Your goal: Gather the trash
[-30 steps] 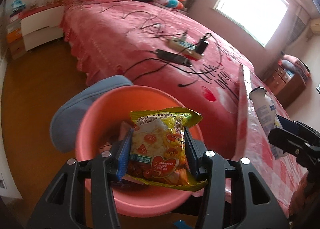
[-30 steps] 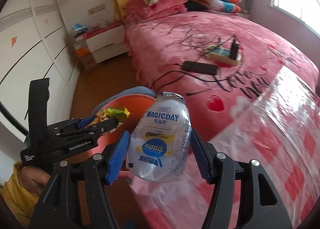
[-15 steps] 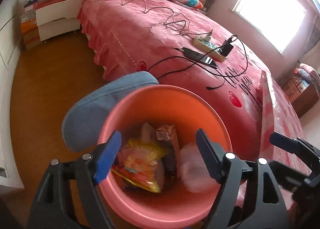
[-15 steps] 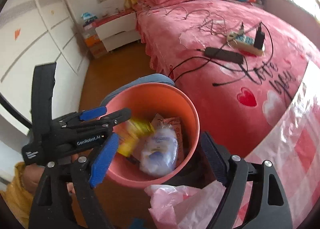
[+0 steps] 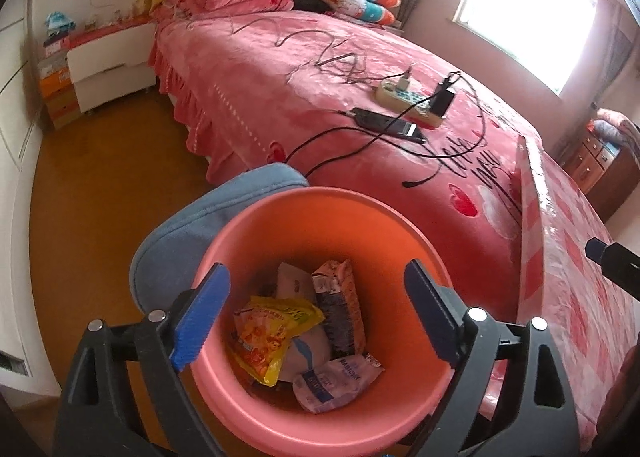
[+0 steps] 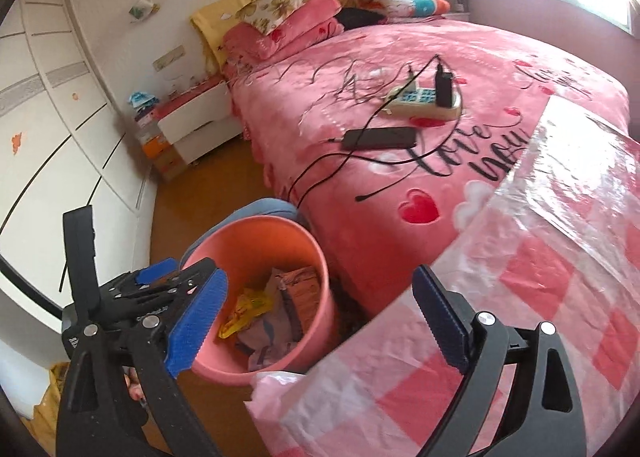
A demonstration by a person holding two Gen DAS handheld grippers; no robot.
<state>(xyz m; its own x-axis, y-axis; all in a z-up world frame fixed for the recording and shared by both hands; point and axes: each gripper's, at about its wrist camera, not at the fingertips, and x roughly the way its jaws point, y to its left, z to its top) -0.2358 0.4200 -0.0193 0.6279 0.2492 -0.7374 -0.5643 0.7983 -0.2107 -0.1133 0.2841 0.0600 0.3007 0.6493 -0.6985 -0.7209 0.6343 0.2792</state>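
A pink trash bin (image 5: pixel 400 241) stands on the floor beside the bed; it also shows in the right wrist view (image 6: pixel 320 277). Inside lie a yellow snack bag (image 5: pixel 268 333), a white drink pouch (image 5: pixel 332 377), a brown carton (image 5: pixel 340 309) and other wrappers. My left gripper (image 5: pixel 316 313) is open and empty right above the bin; it also shows in the right wrist view (image 6: pixel 176 277). My right gripper (image 6: pixel 316 321) is open and empty, off to the bin's right over the checked table cover (image 6: pixel 540 297).
A blue cushion (image 5: pixel 192 241) sits behind the bin. The pink bed (image 5: pixel 320 105) carries a power strip (image 5: pixel 408 101), a phone (image 5: pixel 384 125) and loose cables. A white nightstand (image 5: pixel 108 69) stands at the far wall. A pink plastic bag (image 6: pixel 280 389) hangs at the table edge.
Both grippers opened and let go: the snack bag and the drink pouch dropped into the bin. The right gripper then drew back to the right over the table.
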